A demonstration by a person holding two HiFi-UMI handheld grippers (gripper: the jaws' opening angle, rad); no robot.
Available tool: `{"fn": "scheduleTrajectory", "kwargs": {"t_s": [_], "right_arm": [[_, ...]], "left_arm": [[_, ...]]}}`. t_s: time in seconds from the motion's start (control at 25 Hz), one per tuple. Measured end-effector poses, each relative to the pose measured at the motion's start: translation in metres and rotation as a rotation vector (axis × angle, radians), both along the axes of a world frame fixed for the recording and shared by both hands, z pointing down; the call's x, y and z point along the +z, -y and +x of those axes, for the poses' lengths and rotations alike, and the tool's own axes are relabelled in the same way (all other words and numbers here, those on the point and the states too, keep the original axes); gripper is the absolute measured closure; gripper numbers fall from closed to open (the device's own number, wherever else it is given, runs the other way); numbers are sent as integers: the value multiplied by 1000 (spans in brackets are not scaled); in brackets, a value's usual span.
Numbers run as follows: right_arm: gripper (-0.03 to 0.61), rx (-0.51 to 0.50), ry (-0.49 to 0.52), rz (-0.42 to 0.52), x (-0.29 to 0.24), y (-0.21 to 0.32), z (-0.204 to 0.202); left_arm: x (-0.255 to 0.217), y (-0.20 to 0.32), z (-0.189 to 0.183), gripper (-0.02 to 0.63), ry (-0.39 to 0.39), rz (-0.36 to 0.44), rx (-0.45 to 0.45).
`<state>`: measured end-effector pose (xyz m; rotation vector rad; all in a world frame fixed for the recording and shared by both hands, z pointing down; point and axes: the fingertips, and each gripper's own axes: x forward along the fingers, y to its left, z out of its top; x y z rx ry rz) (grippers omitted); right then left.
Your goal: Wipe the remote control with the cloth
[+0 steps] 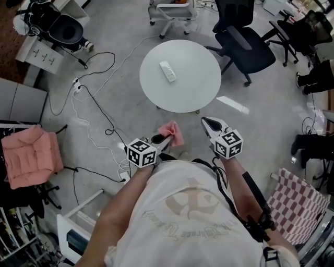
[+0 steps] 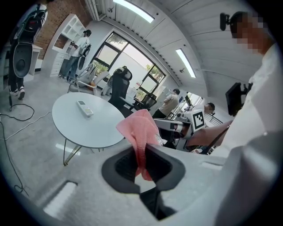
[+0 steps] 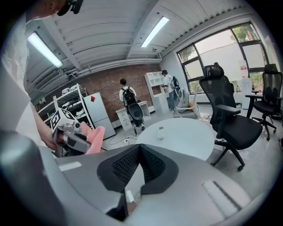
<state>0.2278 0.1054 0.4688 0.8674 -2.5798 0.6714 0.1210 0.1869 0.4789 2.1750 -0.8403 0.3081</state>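
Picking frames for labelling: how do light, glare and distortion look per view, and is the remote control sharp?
Head view: even light, soft shadows, one glare streak on the floor; remote control small but sharp. Left gripper view: fisheye bend, dark corners, washed-out windows, pink cloth crisp. Right gripper view: same fisheye vignette, bright ceiling light, remote tiny.

- The round table (image 1: 201,91) is mostly bare on top, with lots of room to reach over it
- Only the remote control (image 1: 167,71) lies there, near the far left side
- Open grey floor lies between the table's near edge and the left gripper (image 1: 168,138) and right gripper (image 1: 207,122)
- A pink cloth (image 1: 175,133), pinched in the left gripper, sticks out in front of it
- A black office chair (image 1: 244,49) crowds the table's right side
- A white chair (image 1: 175,11) stands past the far edge
- Cables (image 1: 88,112) trail over the floor on the left
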Motion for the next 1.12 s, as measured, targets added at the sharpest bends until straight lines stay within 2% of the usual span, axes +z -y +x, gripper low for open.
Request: {"fn": "scheduleTrajectory", "kwargs": {"t_s": [0.2, 0.4, 0.6, 1.12], "right_arm": [[571, 11, -18, -3, -3, 28, -20], [571, 58, -21, -8, -5, 52, -28], [571, 102, -40, -12, -5, 70, -43], [571, 157, -126, -21, 1, 108, -83]], "left_arm": [[0, 32, -20, 595, -11, -6, 10], [0, 62, -22, 595, -25, -6, 64], [1, 83, -41, 595, -37, -11, 114], [5, 137, -99, 595, -57, -14, 121]]}}
